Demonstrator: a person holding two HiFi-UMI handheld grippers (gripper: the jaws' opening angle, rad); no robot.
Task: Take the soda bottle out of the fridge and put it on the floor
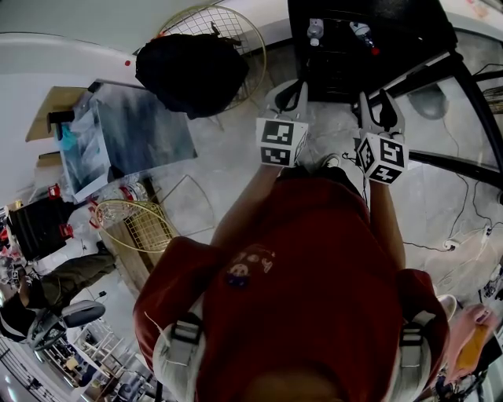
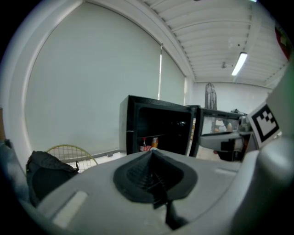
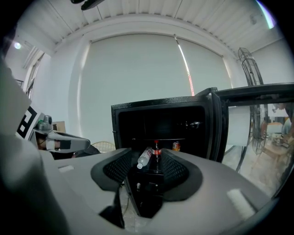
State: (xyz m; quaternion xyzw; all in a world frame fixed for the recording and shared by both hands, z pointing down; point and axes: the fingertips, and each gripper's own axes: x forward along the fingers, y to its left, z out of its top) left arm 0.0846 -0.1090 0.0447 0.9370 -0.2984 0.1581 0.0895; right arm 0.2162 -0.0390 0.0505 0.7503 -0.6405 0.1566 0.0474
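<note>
Right gripper (image 3: 146, 160) half open, left gripper (image 2: 153, 155) closed, both empty. Reach into fridge (image 3: 161, 102), centre jaws round soda bottle (image 3: 156, 156) body.

There is one black fridge (image 3: 161, 104). It holds two bottles, a dark soda bottle (image 3: 157, 153) and a clear bottle (image 3: 144, 158) just left of it, and one can (image 3: 176, 146) further right. To the left on the floor are two round wire baskets, a far basket (image 1: 236, 23) and a near basket (image 1: 141, 224), and one black bag (image 1: 192, 71). Two grippers show: the left gripper (image 1: 292, 88) and the right gripper (image 1: 379, 102). Two people are in view, a person in red (image 1: 314, 275) and a second person (image 1: 71, 275) at the near left.
</note>
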